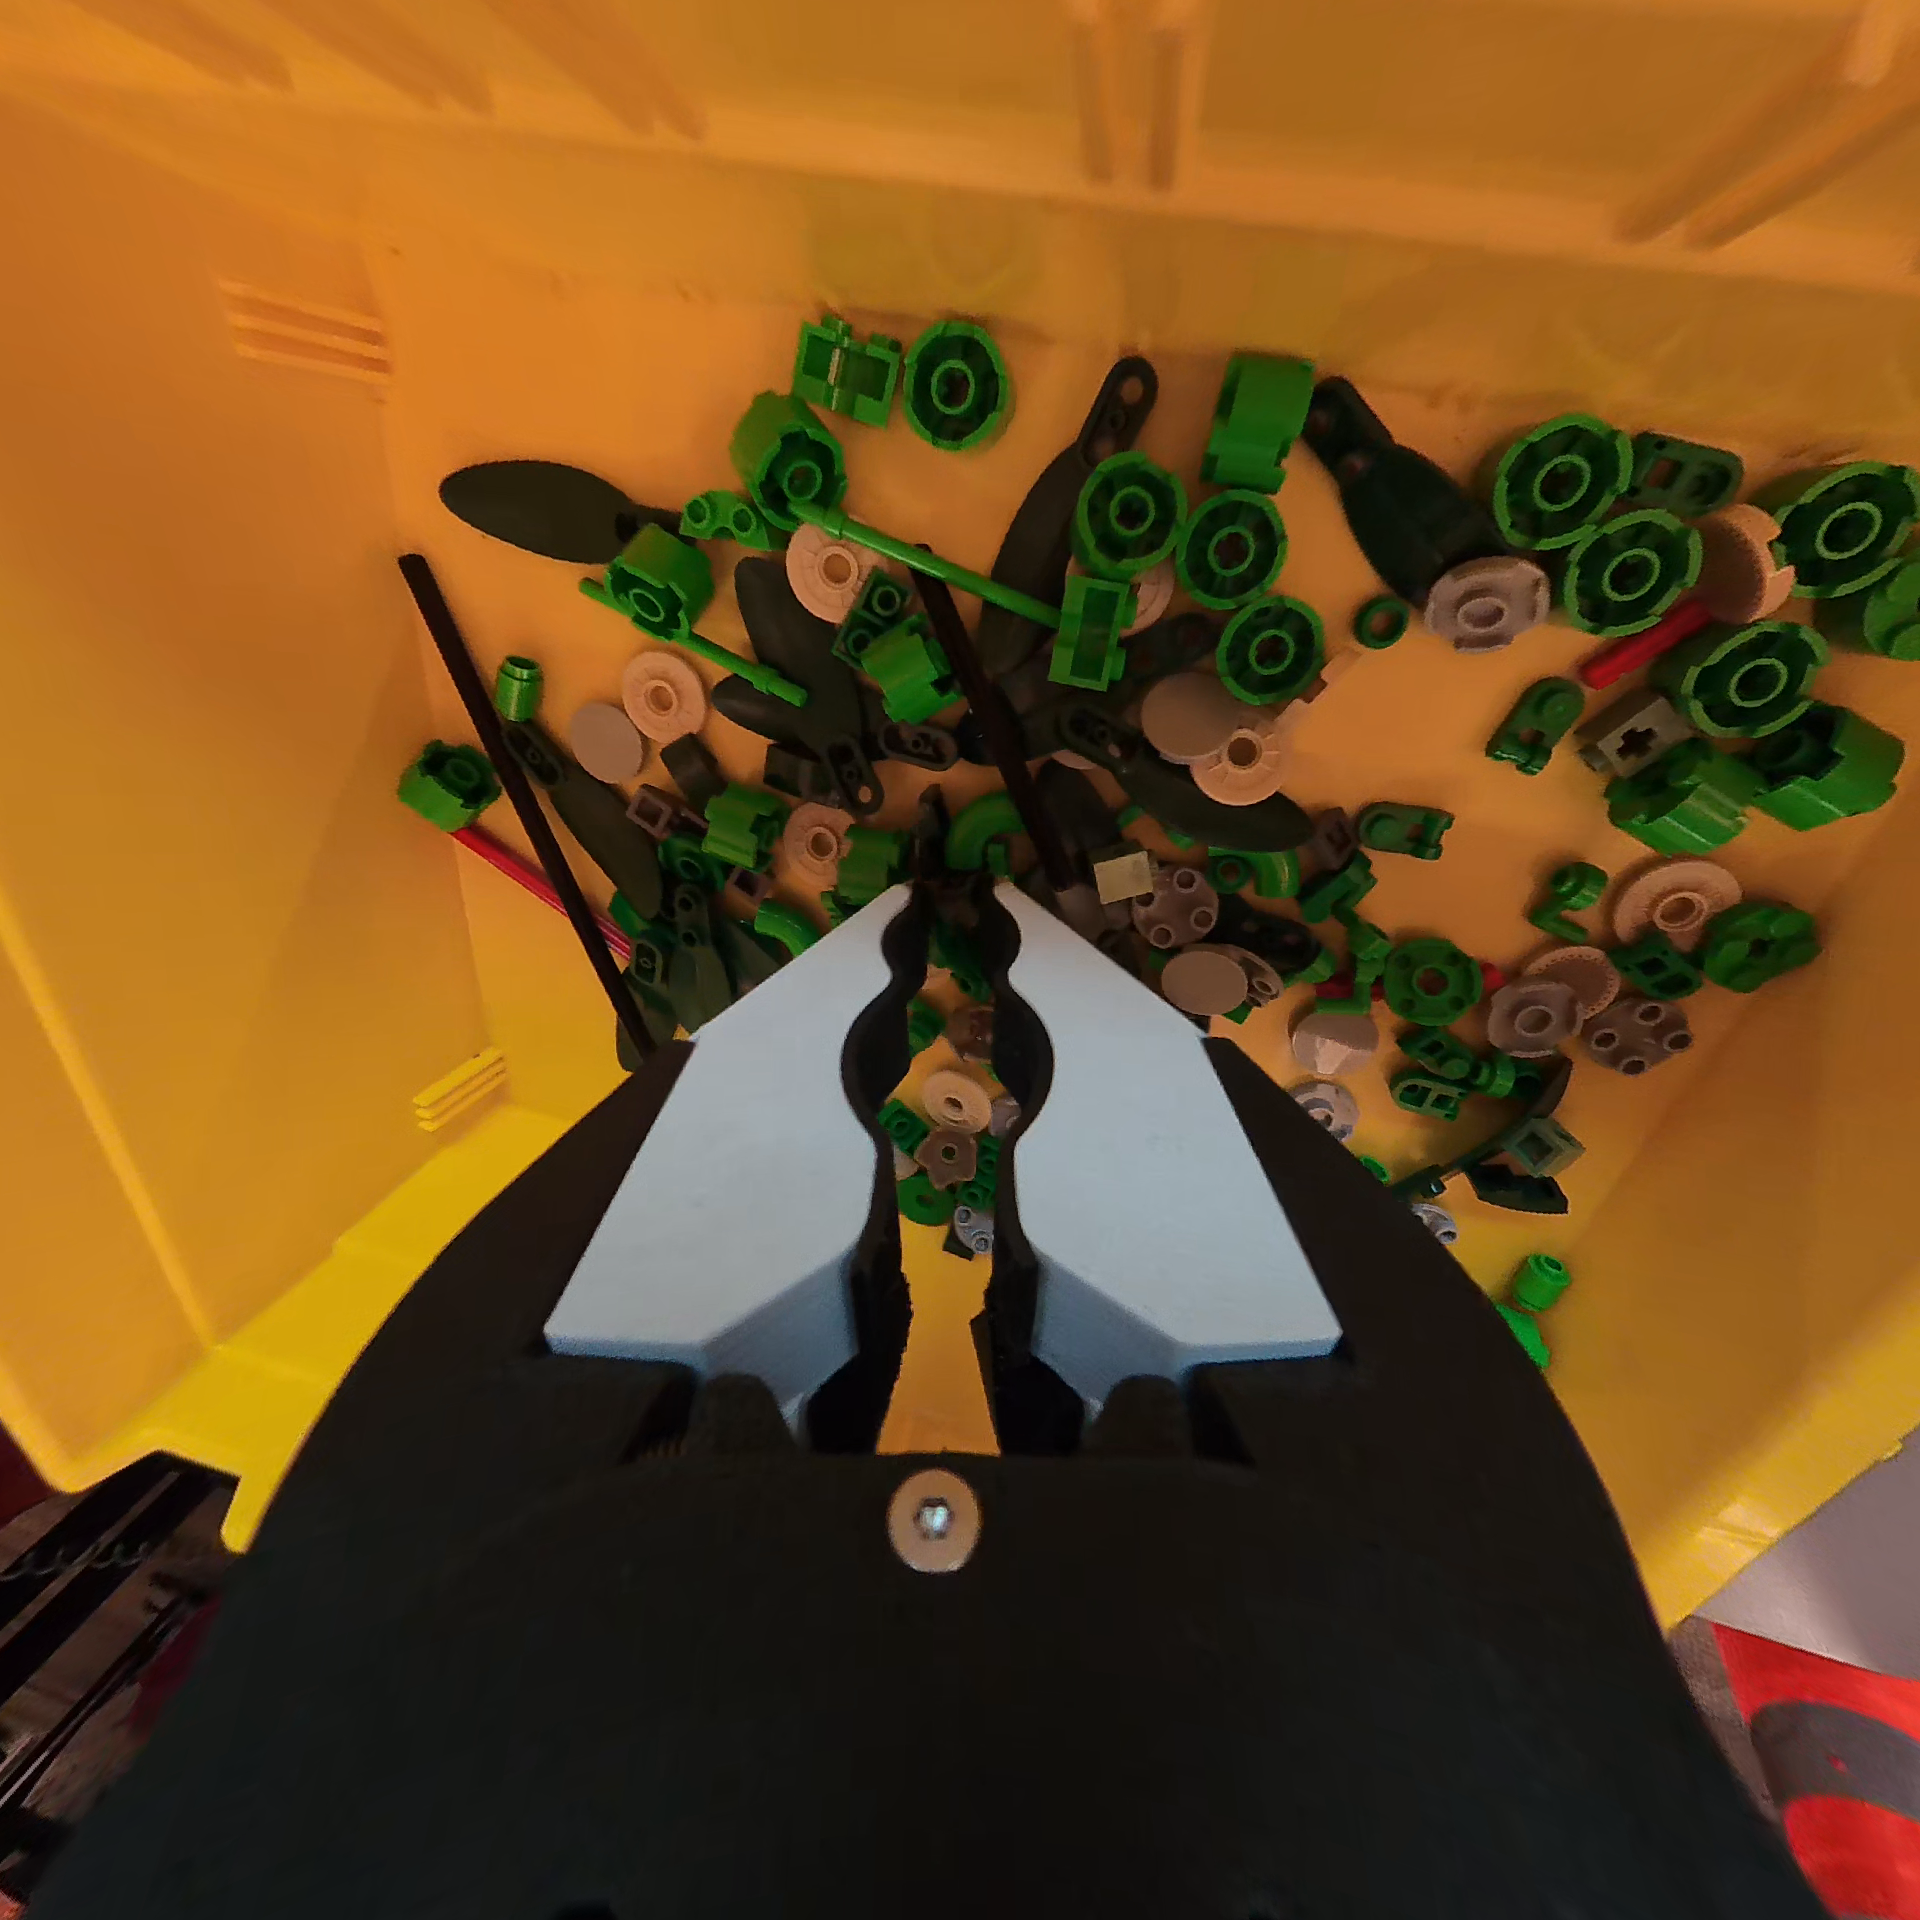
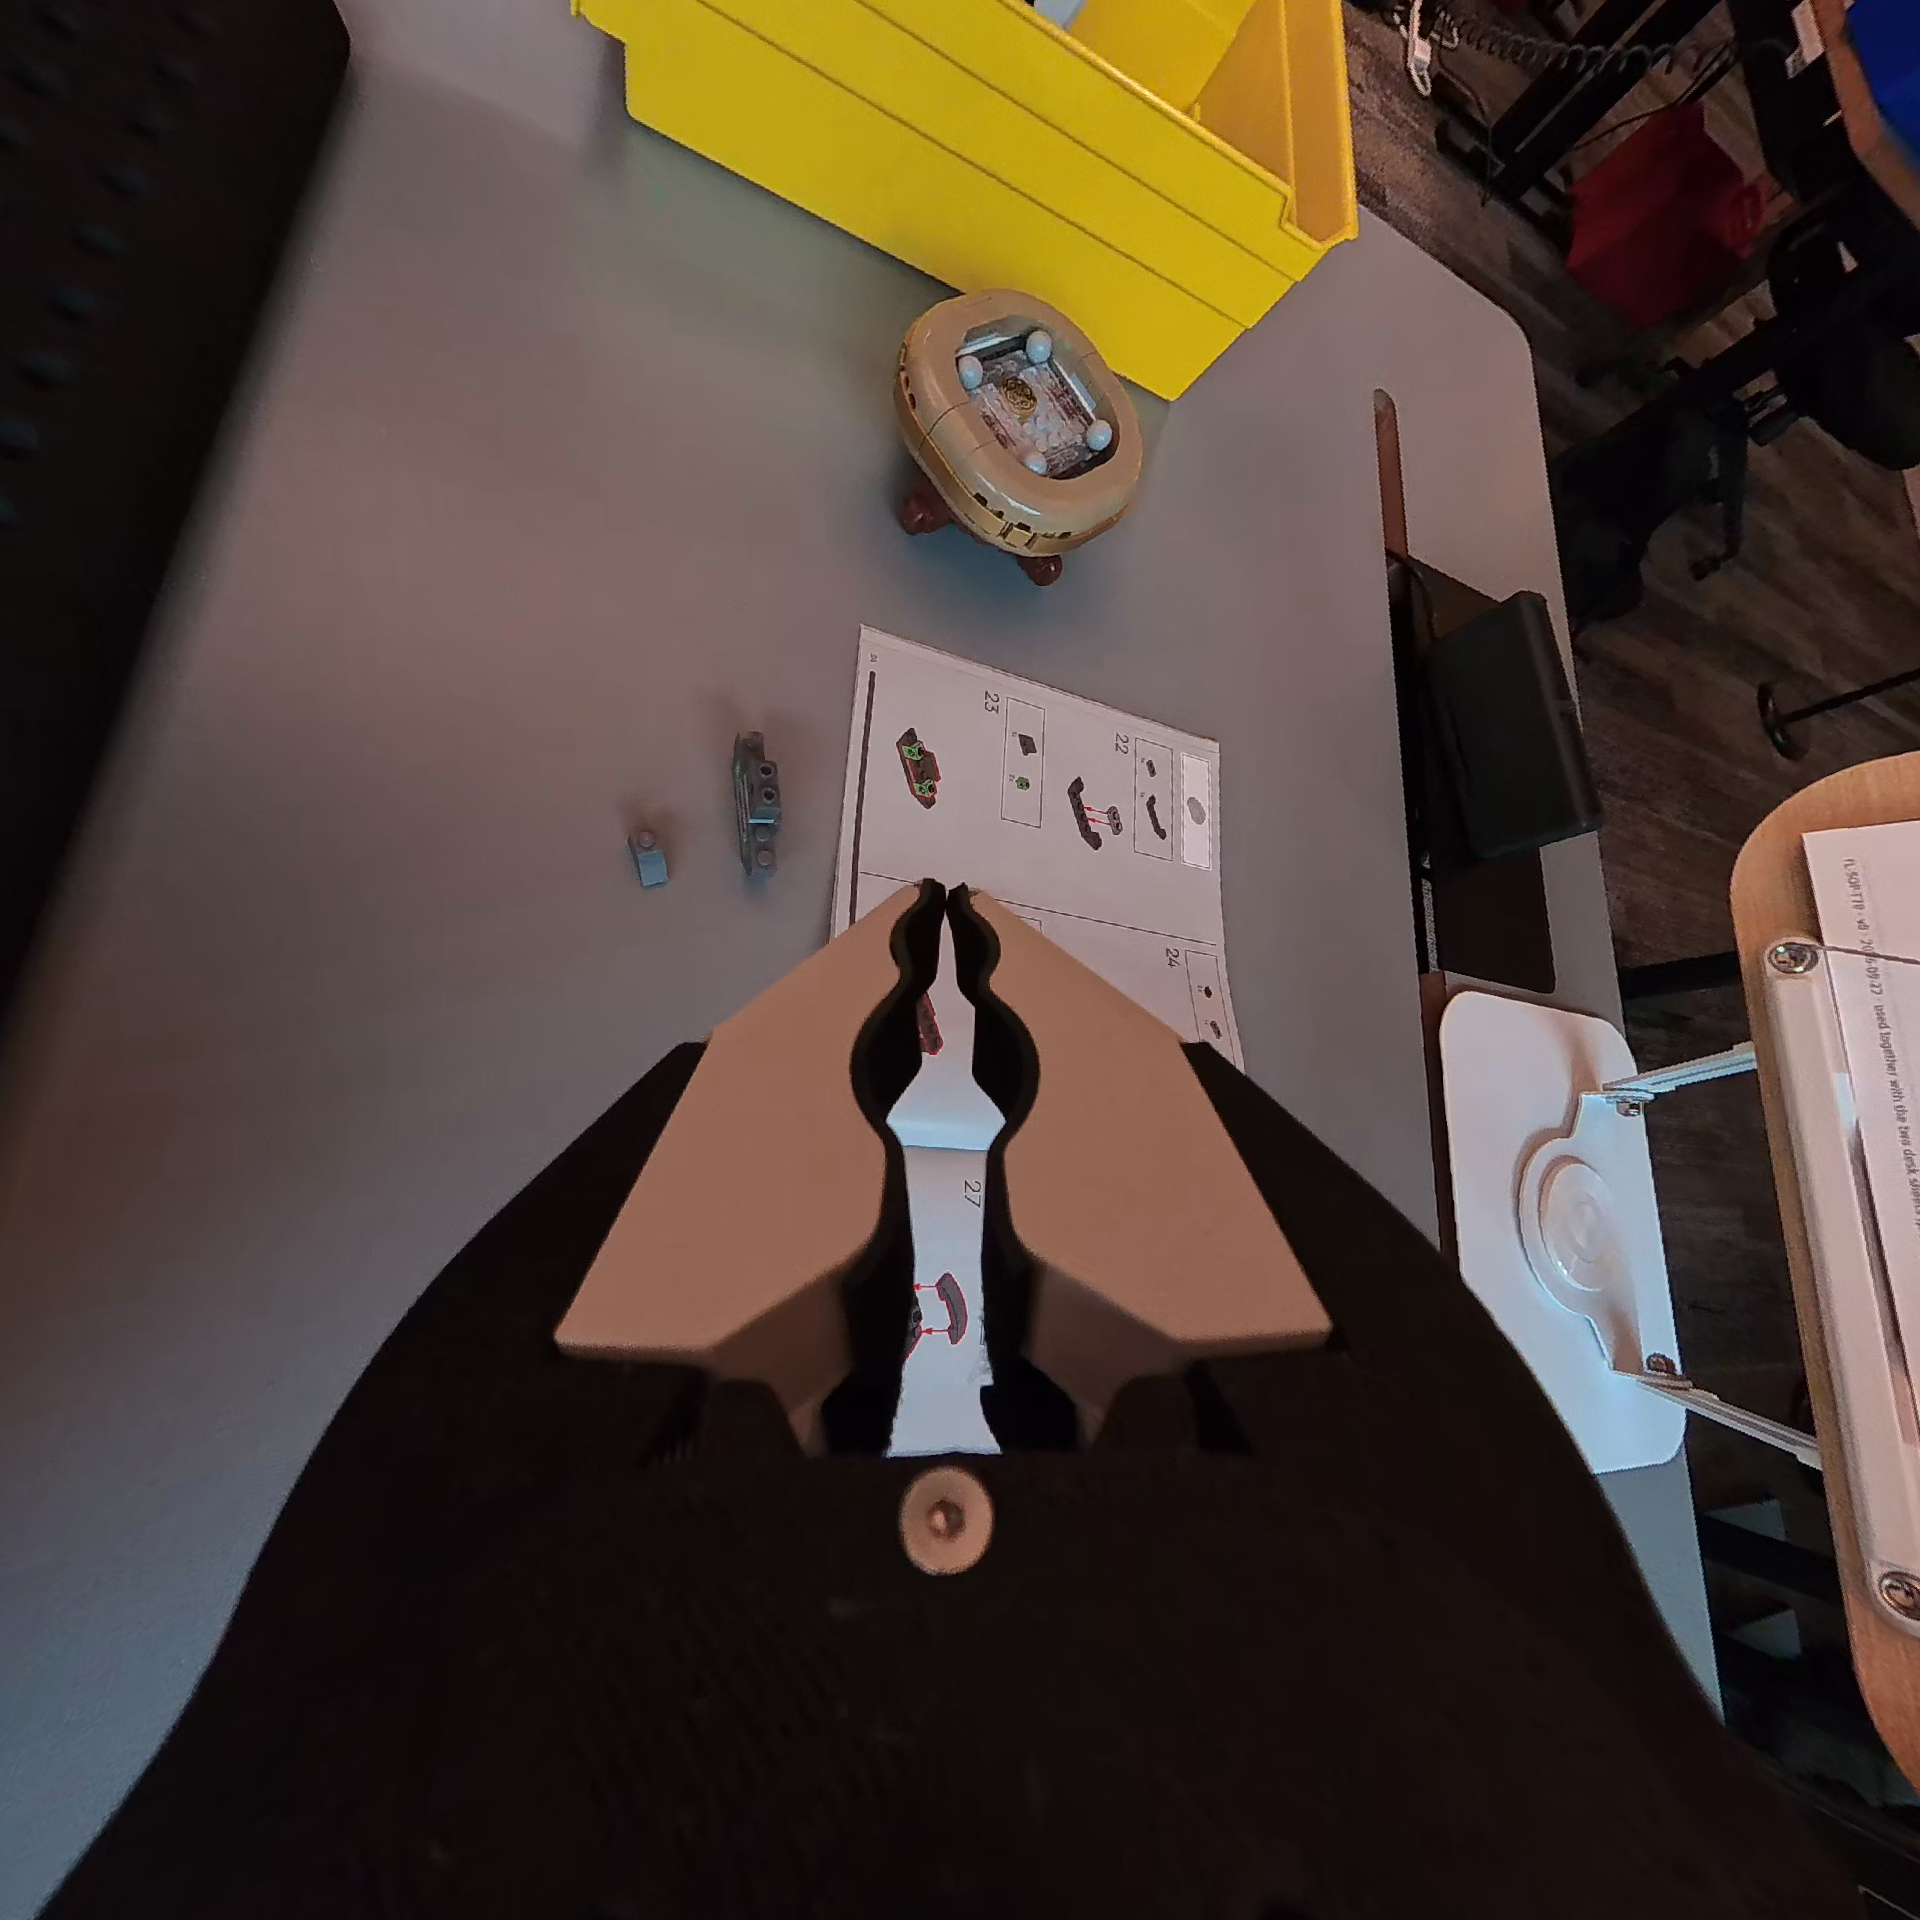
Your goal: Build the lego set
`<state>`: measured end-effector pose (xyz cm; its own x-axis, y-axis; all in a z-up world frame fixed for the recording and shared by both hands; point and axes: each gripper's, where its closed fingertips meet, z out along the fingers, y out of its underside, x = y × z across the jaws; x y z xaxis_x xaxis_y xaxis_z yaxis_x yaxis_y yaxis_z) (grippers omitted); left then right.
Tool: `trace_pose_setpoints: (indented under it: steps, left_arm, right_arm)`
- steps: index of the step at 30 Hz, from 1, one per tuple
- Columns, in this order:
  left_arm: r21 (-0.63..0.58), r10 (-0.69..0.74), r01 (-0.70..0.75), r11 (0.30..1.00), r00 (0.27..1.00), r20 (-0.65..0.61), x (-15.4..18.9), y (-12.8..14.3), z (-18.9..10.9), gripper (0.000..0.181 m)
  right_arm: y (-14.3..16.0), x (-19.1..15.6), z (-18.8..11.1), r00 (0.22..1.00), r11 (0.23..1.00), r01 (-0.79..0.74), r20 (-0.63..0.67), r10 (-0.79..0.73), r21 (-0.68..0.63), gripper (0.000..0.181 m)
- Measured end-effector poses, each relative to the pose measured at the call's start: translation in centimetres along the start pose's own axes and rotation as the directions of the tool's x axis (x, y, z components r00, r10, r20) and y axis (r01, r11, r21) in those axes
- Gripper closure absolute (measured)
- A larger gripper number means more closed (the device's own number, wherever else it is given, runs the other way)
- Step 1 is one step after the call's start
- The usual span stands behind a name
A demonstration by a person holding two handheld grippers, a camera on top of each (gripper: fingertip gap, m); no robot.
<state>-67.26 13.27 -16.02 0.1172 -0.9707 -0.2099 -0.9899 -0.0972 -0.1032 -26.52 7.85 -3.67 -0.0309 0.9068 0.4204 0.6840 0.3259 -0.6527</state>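
My left gripper (image 1: 949, 883) reaches down into a yellow bin (image 1: 260, 831) over a pile of green, dark green and grey lego pieces (image 1: 1132, 665). Its pale blue fingers are nearly closed, and the tips pinch a small dark piece (image 1: 938, 847) at the middle of the pile. My right gripper (image 2: 943, 889), with tan fingers, is shut and empty above the instruction sheet (image 2: 1039, 810) on the grey table. A tan rounded lego pot build (image 2: 1013, 426) stands beyond the sheet. A grey sub-assembly (image 2: 756, 800) and a small grey brick (image 2: 649, 854) lie left of the sheet.
The yellow bin (image 2: 987, 156) stands at the table's far side, just behind the pot build. A black box (image 2: 1507, 717) and a white stand (image 2: 1558, 1226) are at the right edge of the table. Long black rods (image 1: 520, 790) lie in the bin's left part. My right fingertips sit around 45 centimetres from my left ones. The left gripper is farther from the small grey brick (image 2: 649, 854), some 40 centimetres, than the right, some 15 centimetres. From the left gripper's tips to the tan rounded lego pot build (image 2: 1013, 426) is close to 20 centimetres.
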Motion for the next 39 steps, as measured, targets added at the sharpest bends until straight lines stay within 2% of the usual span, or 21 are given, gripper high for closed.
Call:
trace_pose_setpoints:
  steps: [6,10,12,15,18,21,24,27,31,36,39]
  left_arm:
    - [0.037,-0.004,0.002,0.999,0.998,0.056,-0.4,-0.1,-2.0,0.175]
    - [0.115,-0.031,0.009,0.993,0.982,0.188,-1.6,-1.5,-5.7,0.174]
    - [0.223,-0.109,0.046,0.974,0.953,0.282,-2.5,-3.5,-8.6,0.175]
    - [0.49,-0.301,0.123,0.863,0.905,0.302,-2.0,-8.1,-13.2,0.175]
    - [0.693,-0.442,0.235,0.681,0.887,0.133,0.6,-13.0,-16.3,0.175]
    - [0.778,-0.519,0.357,0.518,0.853,-0.047,2.5,-16.6,-17.4,0.175]
    - [0.798,-0.534,0.454,0.397,0.821,-0.202,4.2,-19.7,-17.4,0.175]
    - [0.747,-0.484,0.603,0.278,0.76,-0.434,6.4,-23.0,-16.8,0.175]
    - [0.603,-0.404,0.795,0.063,0.573,-0.713,6.7,-25.3,-16.3,0.175]
    - [0.446,-0.32,0.881,-0.155,0.382,-0.867,5.4,-25.8,-15.9,0.175]
    - [0.362,-0.236,0.9,-0.242,0.307,-0.922,5.4,-26.7,-16.6,0.175]
  right_arm:
    - [0.0,0.0,-0.1,1.0,1.0,0.001,-0.001,-0.001,-0.001,0.18]
    - [-0.3,0.1,0.1,1.0,1.0,0.013,-0.01,-0.013,0.007,0.18]
    - [-0.5,-0.1,0.6,1.0,1.0,0.024,-0.009,-0.024,0.004,0.18]
    - [-1.1,-0.5,1.7,0.998,0.997,0.067,-0.016,-0.068,-0.031,0.18]
    - [-3.8,-0.3,2.5,0.985,0.988,0.15,-0.097,-0.146,0.032,0.177]
    - [-8.4,0.3,2.8,0.941,0.948,0.261,-0.266,-0.208,0.183,0.17]
    - [-11.2,0.5,2.6,0.805,0.876,0.461,-0.481,-0.347,0.141,0.171]
    - [-13.6,-0.4,2.8,0.693,0.821,0.563,-0.596,-0.406,0.096,0.165]
    - [-14.8,-0.5,3.9,0.579,0.797,0.603,-0.693,-0.43,0.009,0.16]
    - [-15.0,0.1,5.3,0.616,0.87,0.486,-0.738,-0.274,0.084,0.16]
    - [-14.8,0.5,5.7,0.609,0.884,0.461,-0.751,-0.256,0.073,0.16]
